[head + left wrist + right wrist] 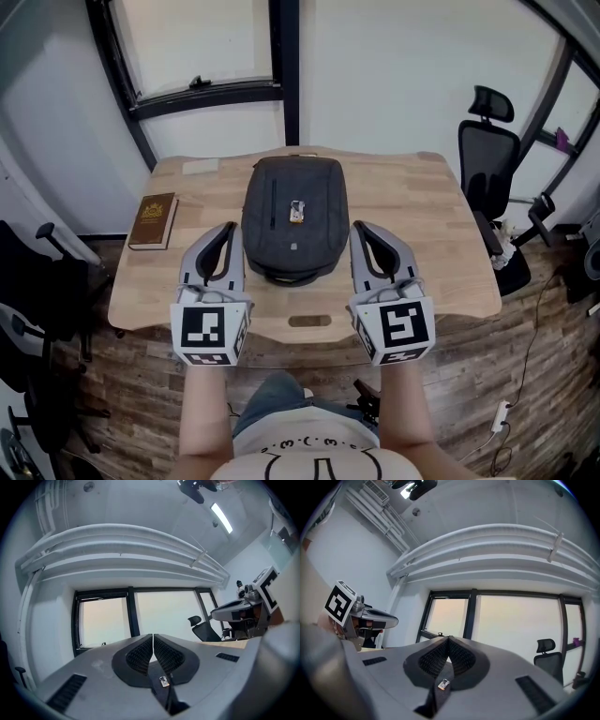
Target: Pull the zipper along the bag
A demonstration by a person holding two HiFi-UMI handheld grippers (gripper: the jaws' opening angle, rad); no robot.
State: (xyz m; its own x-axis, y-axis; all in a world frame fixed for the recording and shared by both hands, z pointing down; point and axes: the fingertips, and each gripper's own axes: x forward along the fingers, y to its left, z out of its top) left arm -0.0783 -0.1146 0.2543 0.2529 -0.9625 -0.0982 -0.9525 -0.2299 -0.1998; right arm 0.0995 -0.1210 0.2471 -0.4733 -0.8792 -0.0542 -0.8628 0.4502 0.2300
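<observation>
Presently see the dark bag lying flat at the middle of the wooden surface, with a thin zipper line running down its front and a small pale tag just beside that line. Cannot tell from the head view where the slider sits, nor whether the seam is shut or parted, so cannot judge how much of the pull is done. Find the left claw just left of the bag and the right claw just right of it, neither on the zipper. Read both as pressed together on nothing, tips meeting in each gripper view. Fits equally a bag awaiting its pull and one already zipped, with both claws clear of it. Note also a brown book near the surface's left edge, well apart from the bag.
</observation>
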